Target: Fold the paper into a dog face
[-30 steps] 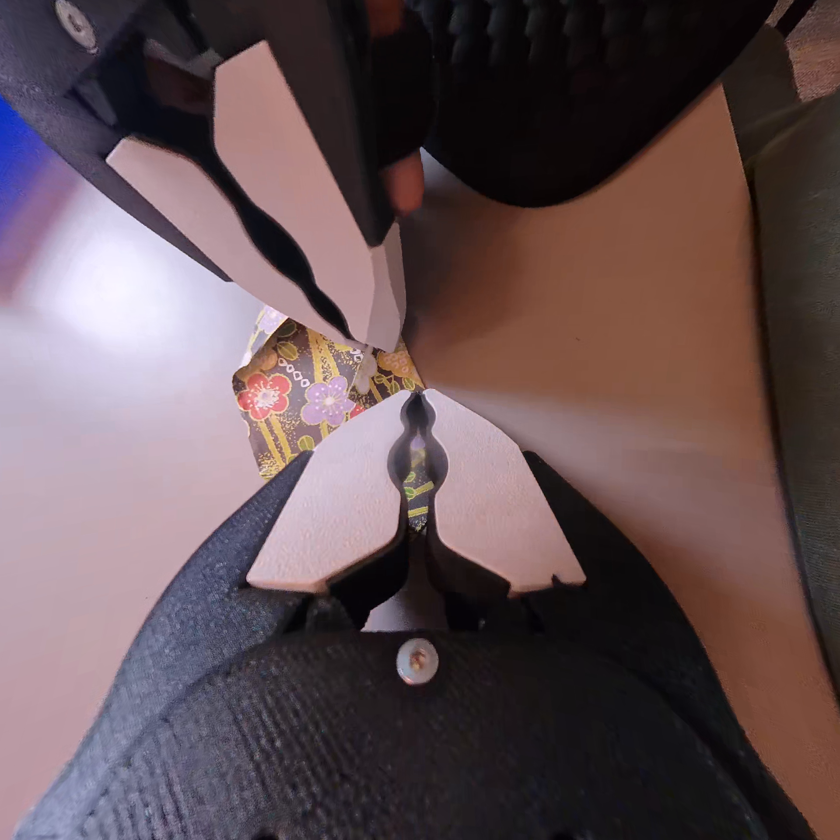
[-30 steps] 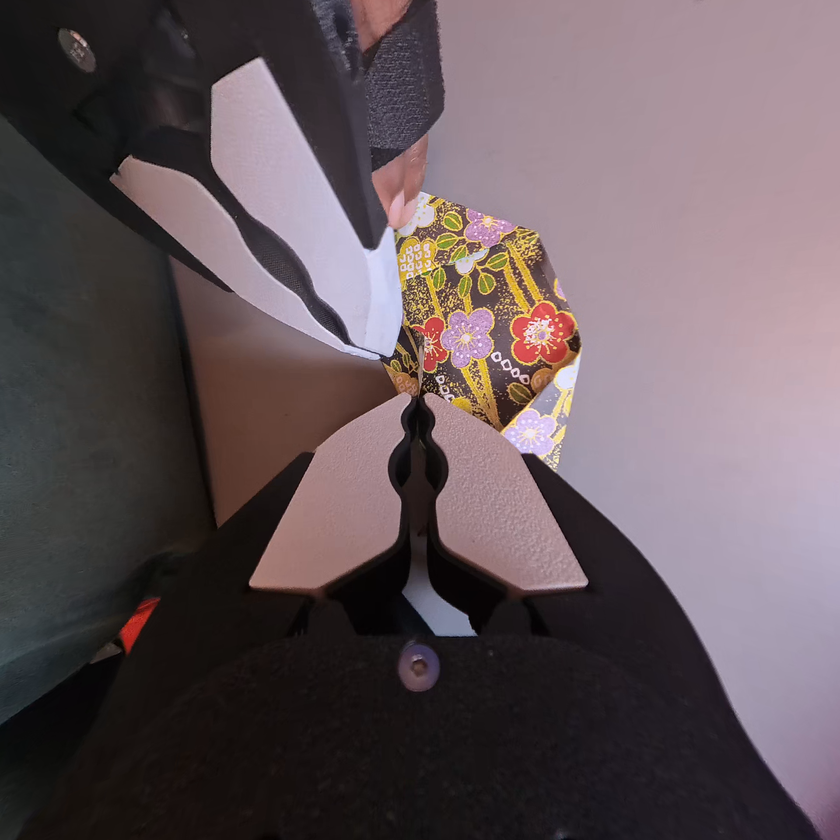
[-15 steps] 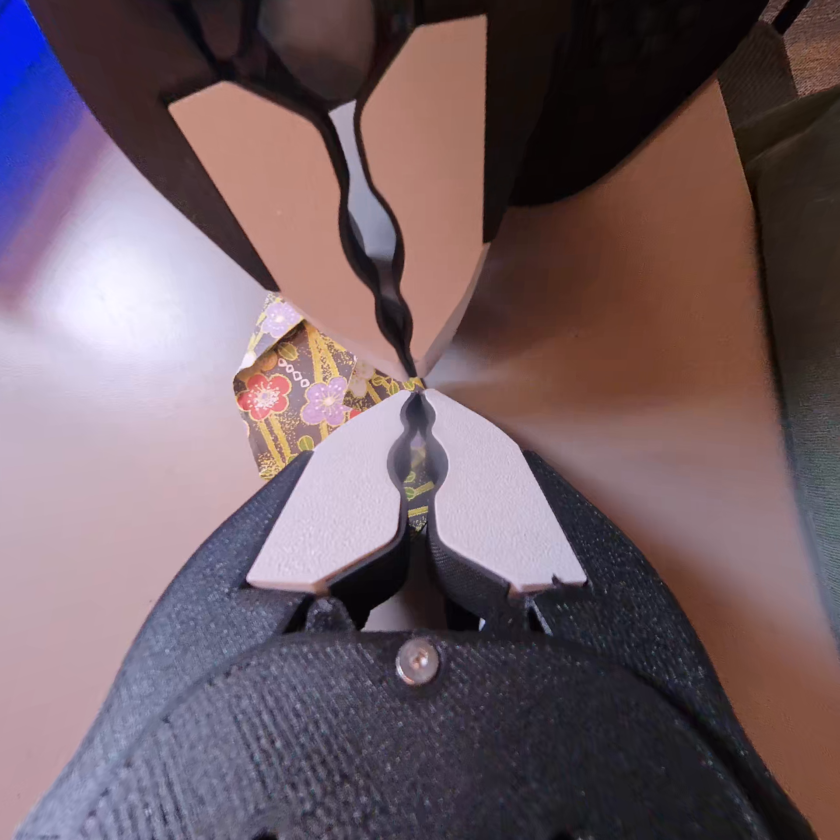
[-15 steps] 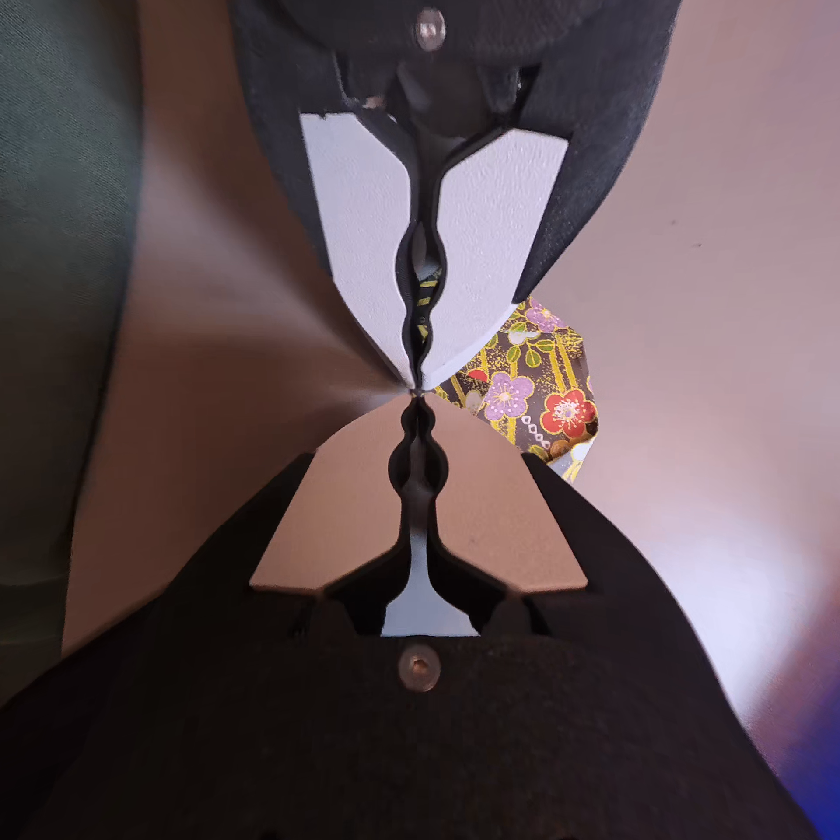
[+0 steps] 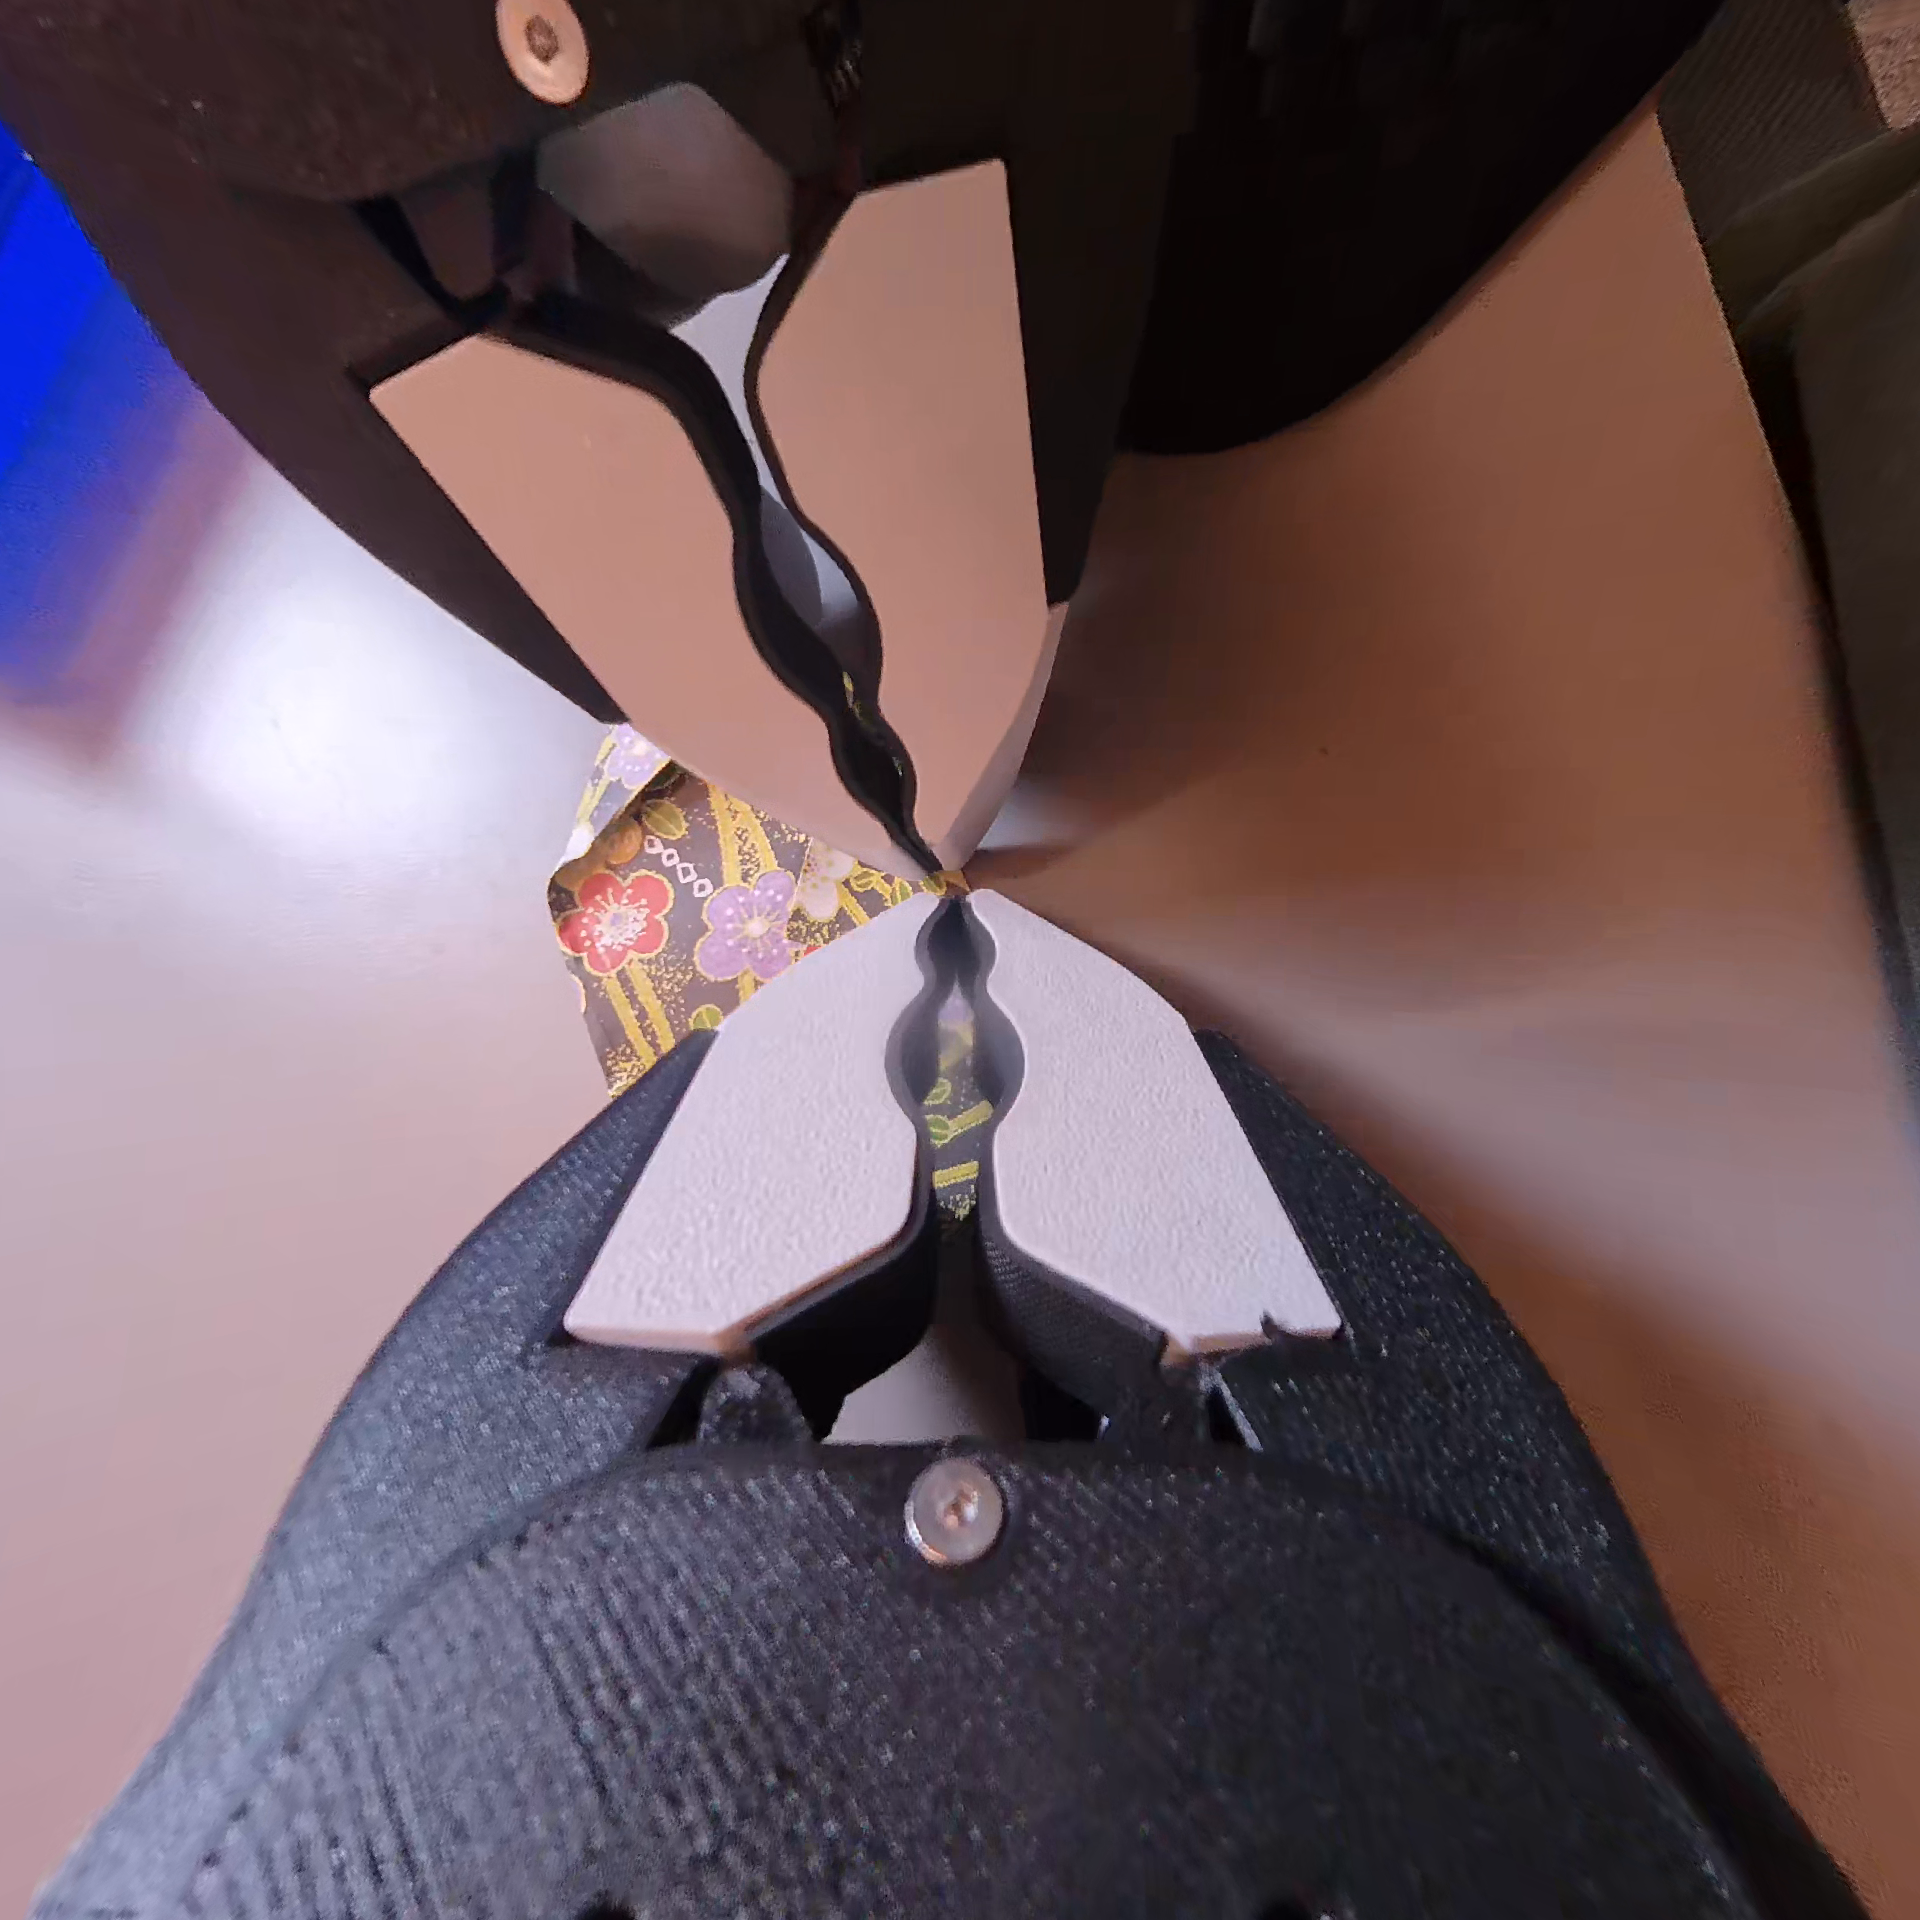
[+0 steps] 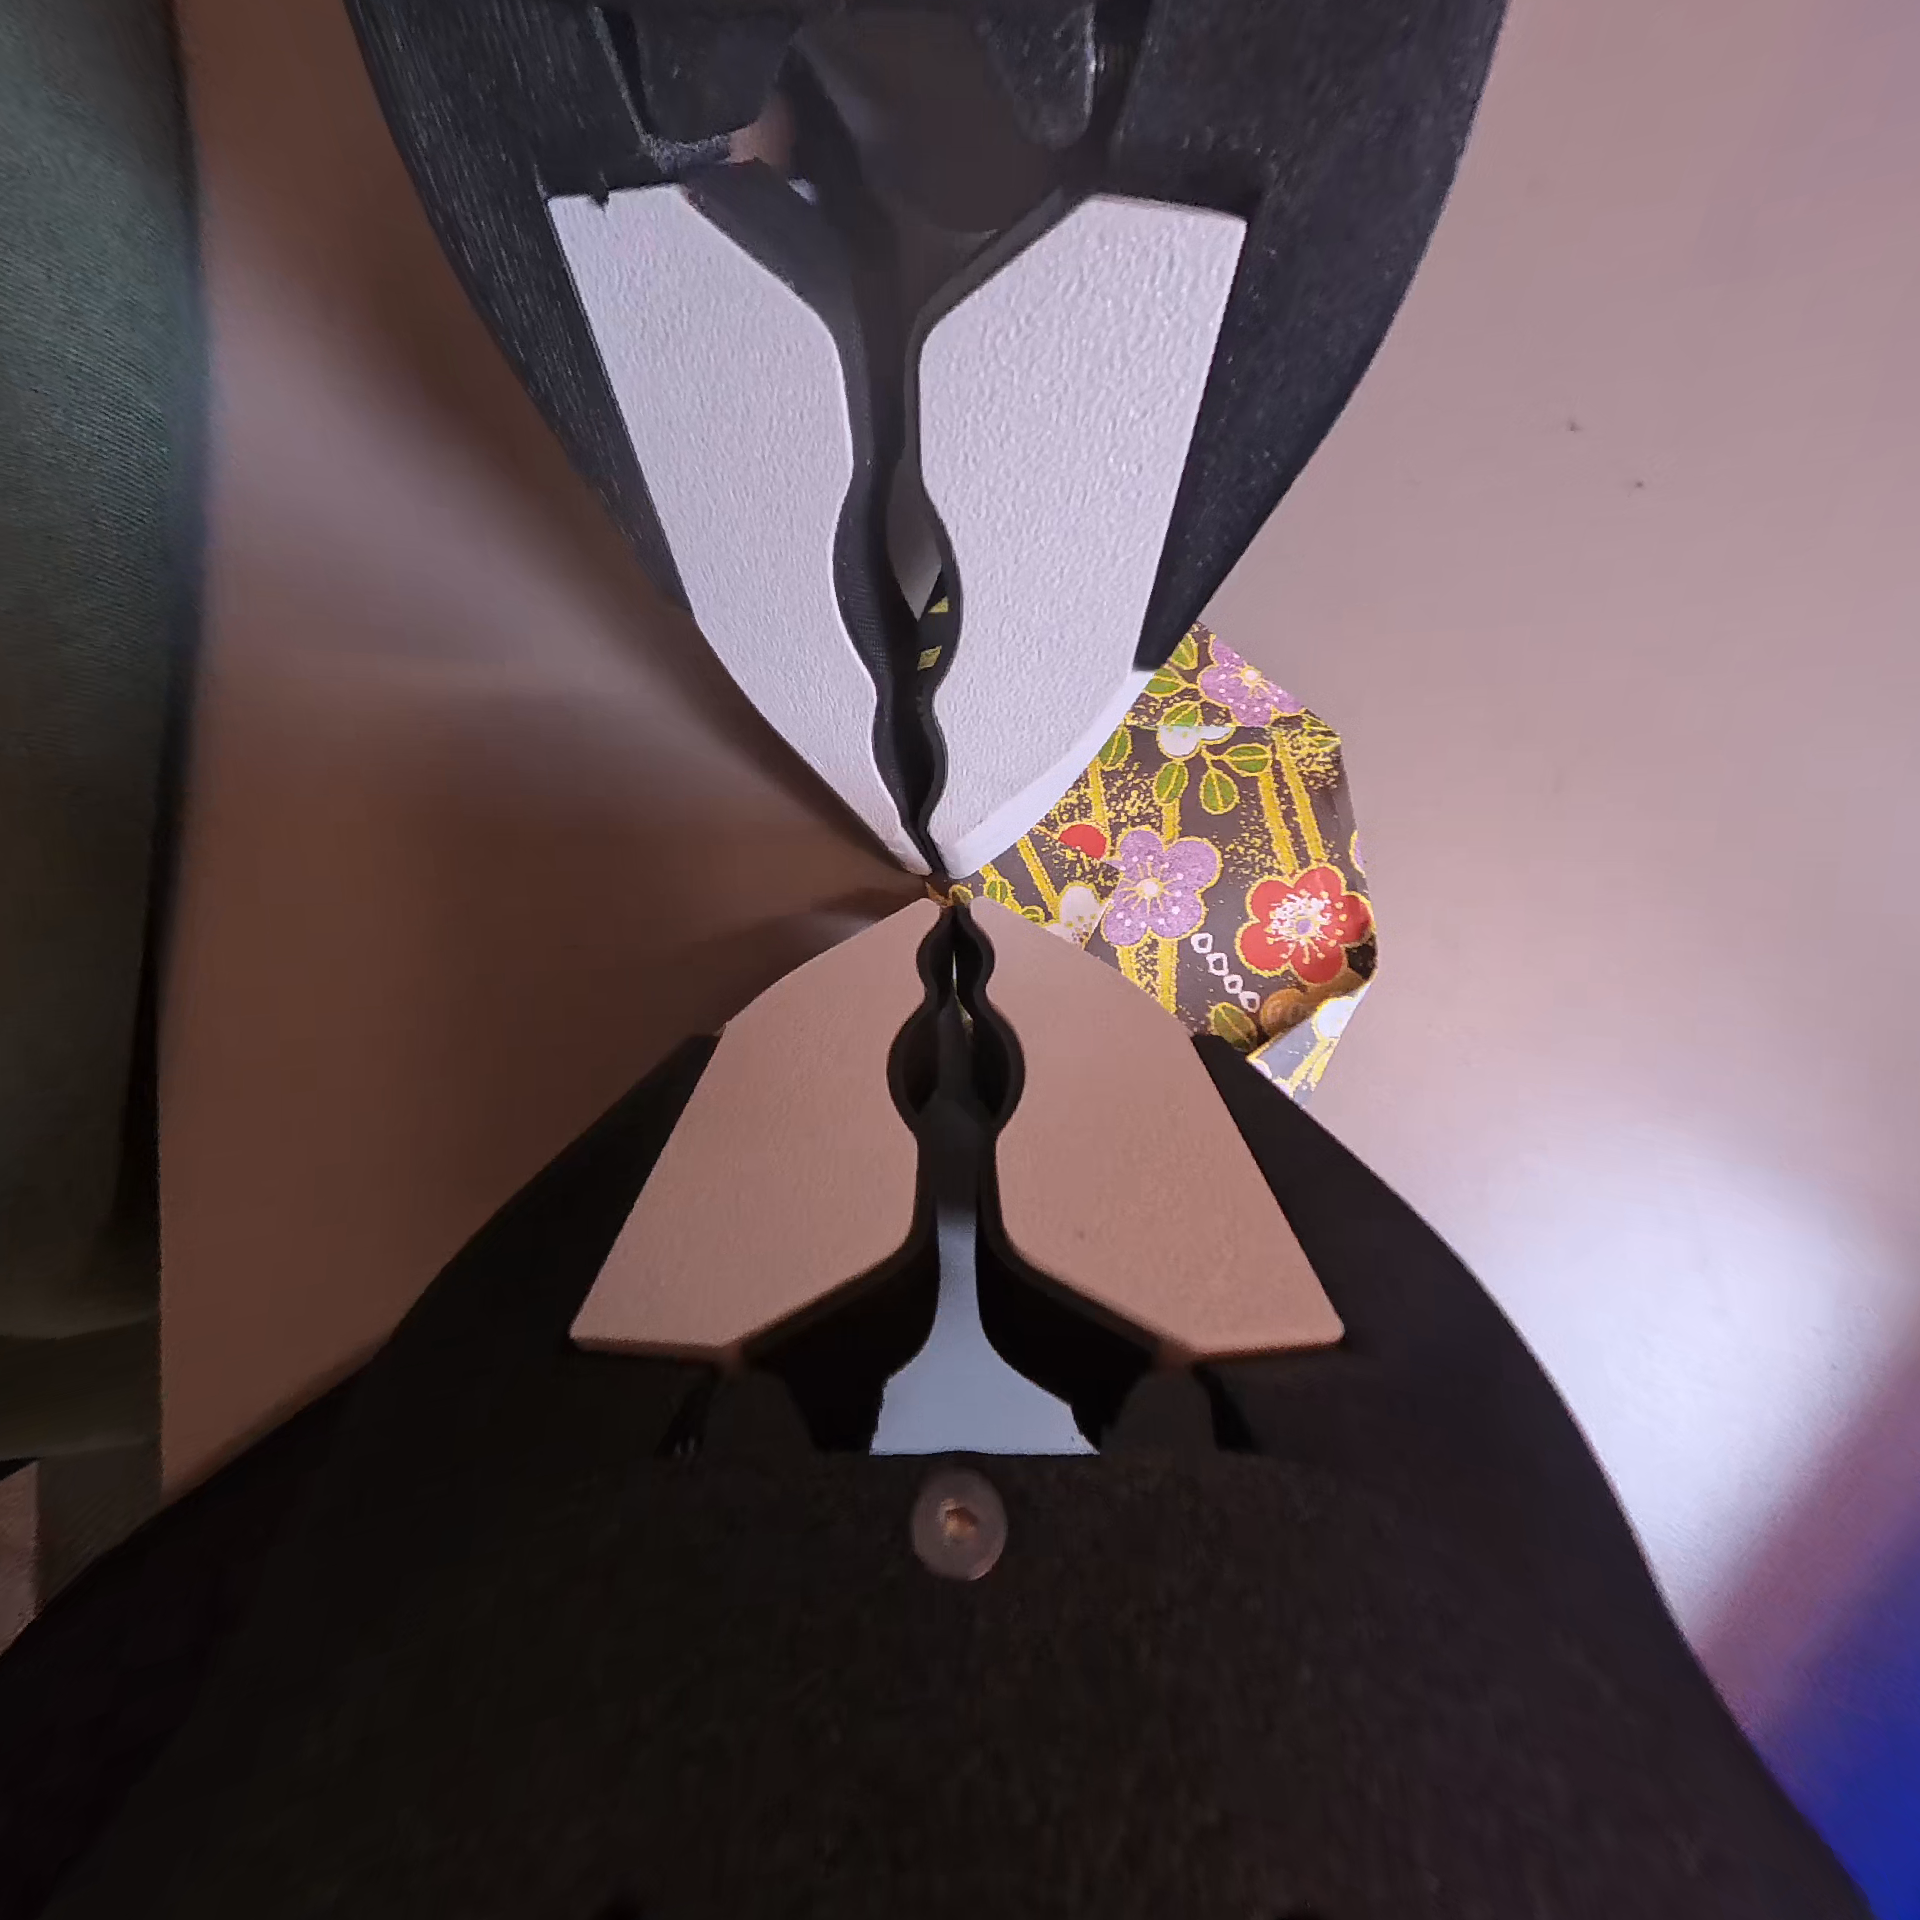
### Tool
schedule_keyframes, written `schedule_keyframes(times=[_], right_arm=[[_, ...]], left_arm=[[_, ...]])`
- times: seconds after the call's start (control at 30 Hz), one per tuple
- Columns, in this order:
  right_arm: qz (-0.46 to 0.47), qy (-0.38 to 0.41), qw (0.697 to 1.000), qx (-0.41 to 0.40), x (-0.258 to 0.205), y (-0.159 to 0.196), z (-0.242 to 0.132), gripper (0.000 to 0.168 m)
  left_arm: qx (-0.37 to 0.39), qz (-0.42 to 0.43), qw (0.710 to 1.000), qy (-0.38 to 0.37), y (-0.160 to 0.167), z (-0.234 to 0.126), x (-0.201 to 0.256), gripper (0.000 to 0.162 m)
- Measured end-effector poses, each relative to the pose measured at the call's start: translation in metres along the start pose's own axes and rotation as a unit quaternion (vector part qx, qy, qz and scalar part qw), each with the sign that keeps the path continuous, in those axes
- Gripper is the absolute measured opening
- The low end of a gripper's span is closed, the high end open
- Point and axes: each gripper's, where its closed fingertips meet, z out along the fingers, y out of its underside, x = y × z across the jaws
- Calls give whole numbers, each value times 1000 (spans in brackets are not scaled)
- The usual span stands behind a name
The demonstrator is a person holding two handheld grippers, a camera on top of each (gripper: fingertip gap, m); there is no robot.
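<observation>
1. The smooth, pale matte tabletop [image 5: 1455,1039] fills most of both wrist views; it reads pinkish-tan in shade and carries a soft white glare patch on the side away from the person.
2. A blurred, saturated blue area [image 5: 62,416] sits at the far edge of the tabletop in the left wrist view and again in the lower corner of the right wrist view; what it is cannot be told.
3. A dark green-grey fabric surface [image 6: 83,727] runs along the table's near edge.
4. The folded origami paper with a dark ground, gold stripes and red, purple and white blossoms [image 6: 1226,894] is held between the two tools, its patterned face up and its free part spreading out to one side over the tabletop.
5. The left gripper [image 5: 951,909], black-bodied with pale grey finger plates, is pinched narrow on a corner of the paper; strips of the pattern show through the gap between its fingers.
6. The right gripper [image 6: 948,912], same build, meets it tip to tip, closed on the same small corner.
</observation>
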Motion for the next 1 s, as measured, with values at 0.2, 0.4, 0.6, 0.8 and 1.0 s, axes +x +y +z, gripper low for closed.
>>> schedule_keyframes(times=[0.2, 0.4, 0.6, 0.8, 1.0], right_arm=[[4, -10, 1000, 2, -3, -4, 0, 0], [7, -8, 1000, -6, -3, -3, 2, 0], [10, -1, 1000, -11, -2, -2, 2, 0], [19, 6, 1000, -16, -1, 3, -1, 0], [37, -1, 999, -22, 0, 4, -1, 0]], left_arm=[[-2, 10, 1000, -6, 0, 0, 0, 0], [1, 10, 1000, -5, 0, 0, 0, 0], [-9, 7, 1000, -2, 3, -2, 1, 0], [-13, -7, 1000, 7, 5, -3, 1, 0], [-21, -23, 999, 14, 7, -5, 1, 0]])
